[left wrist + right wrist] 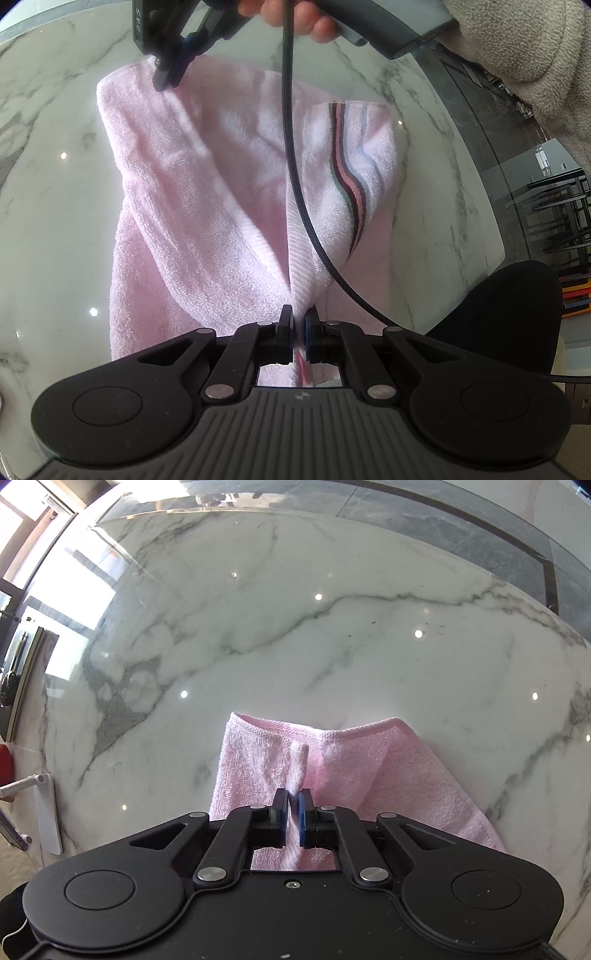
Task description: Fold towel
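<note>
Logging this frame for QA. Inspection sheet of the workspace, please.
Surface: white marble table, grey veins, glossy, with light reflections.
Job's things: pink towel with a striped band, partly lifted and draped between both grippers.
Clutter: nothing seen on the table beyond the towel.
Grippers: left gripper shut on a towel edge; right gripper shut on another towel edge, also visible in the left view.
Cables: black cable hangs across the towel in the left view.
Surroundings: dark chair back, windows, grey floor tiles.
</note>
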{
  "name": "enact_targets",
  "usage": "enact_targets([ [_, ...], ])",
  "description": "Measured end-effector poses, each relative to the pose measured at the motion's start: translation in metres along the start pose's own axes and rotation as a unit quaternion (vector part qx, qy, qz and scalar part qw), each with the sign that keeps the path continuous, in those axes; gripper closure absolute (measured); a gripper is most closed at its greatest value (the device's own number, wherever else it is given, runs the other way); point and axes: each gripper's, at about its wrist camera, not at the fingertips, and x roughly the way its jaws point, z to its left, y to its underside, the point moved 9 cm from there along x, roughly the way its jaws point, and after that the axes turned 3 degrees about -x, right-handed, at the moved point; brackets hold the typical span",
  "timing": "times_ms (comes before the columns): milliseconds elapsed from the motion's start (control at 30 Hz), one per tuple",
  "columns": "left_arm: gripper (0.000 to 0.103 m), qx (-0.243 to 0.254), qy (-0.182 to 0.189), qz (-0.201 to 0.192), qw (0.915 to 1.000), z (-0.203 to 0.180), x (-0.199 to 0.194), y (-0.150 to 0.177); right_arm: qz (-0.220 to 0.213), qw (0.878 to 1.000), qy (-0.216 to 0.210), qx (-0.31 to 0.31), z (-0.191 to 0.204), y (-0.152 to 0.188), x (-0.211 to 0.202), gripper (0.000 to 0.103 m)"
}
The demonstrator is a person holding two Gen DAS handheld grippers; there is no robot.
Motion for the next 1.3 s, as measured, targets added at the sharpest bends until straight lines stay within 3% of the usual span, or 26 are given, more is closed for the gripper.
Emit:
enact_targets([
  [200,0.099,0.009,-0.025,-0.01,0.9996,0.008,-0.016,0.003,0.008,0.999,0.053,-0.01,-0.029,0.029,-0.02,0.102],
  [367,0.099,0.014,-0.054,-0.027,0.9981,0.015,-0.028,0.001,0.04,0.995,0.086,0.016,-0.079,0.092,-0.035,0.102],
  [567,0.099,0.028,-0.068,-0.033,0.9968,0.015,-0.033,0.0,0.089,0.991,0.083,0.05,-0.108,0.181,-0.04,0.102],
  [800,0.099,0.064,-0.079,-0.015,0.9947,0.011,-0.04,0.007,0.127,0.99,0.047,0.045,-0.093,0.255,-0.057,0.102],
  [933,0.099,0.066,-0.096,-0.01,0.9932,0.022,-0.045,0.008,0.111,0.992,0.033,0.041,-0.081,0.254,-0.074,0.102],
  [1167,0.099,0.063,-0.113,-0.008,0.9915,0.033,-0.044,0.012,0.032,0.997,0.04,0.053,-0.081,0.189,-0.091,0.102],
  [1300,0.098,0.05,-0.112,-0.004,0.9924,0.04,-0.041,0.013,0.022,0.998,0.04,0.05,-0.08,0.167,-0.079,0.1],
])
